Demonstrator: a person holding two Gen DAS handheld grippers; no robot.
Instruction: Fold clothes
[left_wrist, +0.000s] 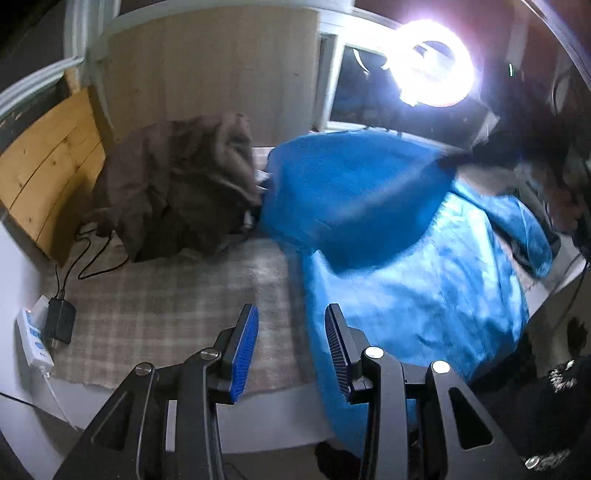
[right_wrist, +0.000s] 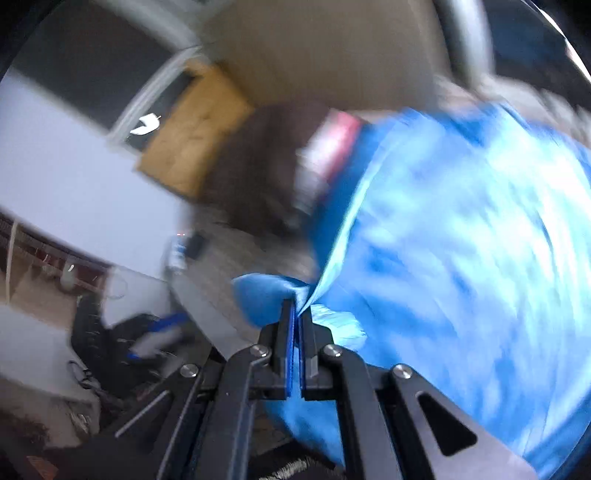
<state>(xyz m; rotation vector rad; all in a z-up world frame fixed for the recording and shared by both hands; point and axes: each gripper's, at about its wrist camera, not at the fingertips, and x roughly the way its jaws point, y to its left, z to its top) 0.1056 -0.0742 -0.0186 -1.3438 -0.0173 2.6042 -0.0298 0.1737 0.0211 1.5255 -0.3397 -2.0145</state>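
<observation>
A bright blue garment (left_wrist: 406, 266) is spread over the right half of the plaid-covered table (left_wrist: 166, 314). Its far part is raised and folds over towards the left. My left gripper (left_wrist: 291, 310) hangs open over the table's front edge, just left of the garment's hem, with nothing between its blue pads. In the blurred right wrist view, my right gripper (right_wrist: 297, 304) is shut on a bunched edge of the blue garment (right_wrist: 461, 240), which stretches away to the right of the fingers.
A crumpled brown garment (left_wrist: 177, 184) lies at the back left of the table. A white power strip (left_wrist: 35, 339) with a black adapter and cables sits on the left edge. A glaring ring light (left_wrist: 432, 62) stands behind, and a wooden panel (left_wrist: 48, 177) is at the left.
</observation>
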